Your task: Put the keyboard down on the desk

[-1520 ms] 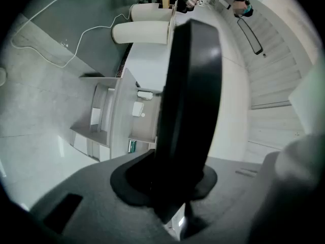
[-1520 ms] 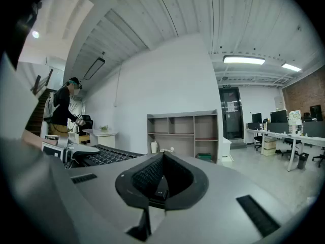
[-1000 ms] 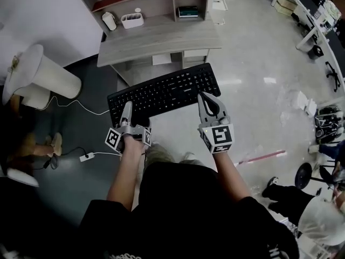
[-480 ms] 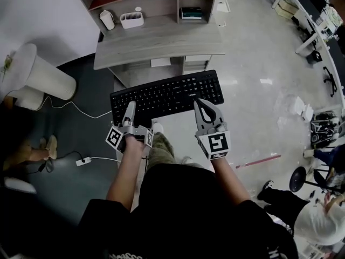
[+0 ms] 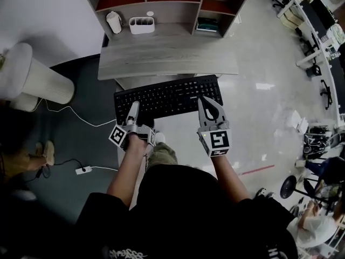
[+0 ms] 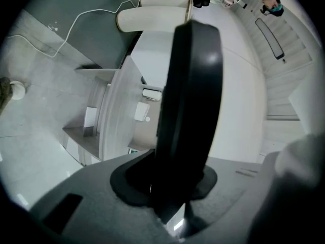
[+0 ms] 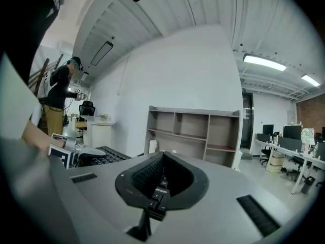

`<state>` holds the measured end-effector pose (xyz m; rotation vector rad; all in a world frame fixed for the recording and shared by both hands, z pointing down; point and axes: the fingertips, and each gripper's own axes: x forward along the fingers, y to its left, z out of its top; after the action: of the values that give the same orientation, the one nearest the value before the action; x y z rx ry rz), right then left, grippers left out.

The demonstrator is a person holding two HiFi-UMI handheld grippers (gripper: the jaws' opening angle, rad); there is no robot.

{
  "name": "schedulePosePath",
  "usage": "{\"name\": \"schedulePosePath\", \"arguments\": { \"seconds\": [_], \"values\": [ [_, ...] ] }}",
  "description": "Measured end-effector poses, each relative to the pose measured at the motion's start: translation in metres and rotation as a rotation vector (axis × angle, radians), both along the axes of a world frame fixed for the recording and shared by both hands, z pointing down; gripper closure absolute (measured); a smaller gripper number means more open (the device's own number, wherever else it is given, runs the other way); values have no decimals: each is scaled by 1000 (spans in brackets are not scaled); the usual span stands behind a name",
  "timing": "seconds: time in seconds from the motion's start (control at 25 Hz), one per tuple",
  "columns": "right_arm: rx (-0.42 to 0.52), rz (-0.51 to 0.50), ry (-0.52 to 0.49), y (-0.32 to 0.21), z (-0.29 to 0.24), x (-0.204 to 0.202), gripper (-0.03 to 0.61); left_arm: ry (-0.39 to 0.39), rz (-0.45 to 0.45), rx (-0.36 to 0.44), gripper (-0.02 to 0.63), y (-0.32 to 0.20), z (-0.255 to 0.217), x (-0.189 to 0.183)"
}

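Pale wood-grain desk (image 5: 167, 55) with its shelf unit (image 5: 161, 4) sits nearer than a second ago. The flat black keyboard (image 5: 167, 96) has been carried forward and now hangs in the air, its far edge just at the desk's front edge, not yet on it. Both tongs stay clamped on its near edge, the left gripper (image 5: 132, 106) toward one end and the right gripper (image 5: 208, 102) toward the other.

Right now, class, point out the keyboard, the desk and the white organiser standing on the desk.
keyboard (image 5: 167, 97): head view, on the middle rows of keys.
desk (image 5: 167, 58): head view, on the bare wooden top.
white organiser (image 5: 142, 26): head view, on its front wall.
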<state>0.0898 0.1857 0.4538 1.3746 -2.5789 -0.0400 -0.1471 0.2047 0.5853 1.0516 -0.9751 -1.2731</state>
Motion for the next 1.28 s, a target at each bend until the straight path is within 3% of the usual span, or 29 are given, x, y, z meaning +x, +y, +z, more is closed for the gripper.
{"name": "schedulePosePath", "arguments": {
  "seconds": [0.24, 0.52, 0.88, 1.28],
  "values": [
    [4, 36, -23, -58, -6, -45, 566, 12, 50, 33, 514, -61, -8, -41],
    [-8, 56, -5, -99, 1, -81, 567, 23, 99, 49, 514, -111, -5, -63],
    [-53, 68, 11, -122, 17, -87, 566, 70, 69, 17, 514, -128, 3, -75],
    [-44, 21, -54, -189, 30, -79, 567, 15, 24, 7, 514, -180, 5, -68]
  ]
}}
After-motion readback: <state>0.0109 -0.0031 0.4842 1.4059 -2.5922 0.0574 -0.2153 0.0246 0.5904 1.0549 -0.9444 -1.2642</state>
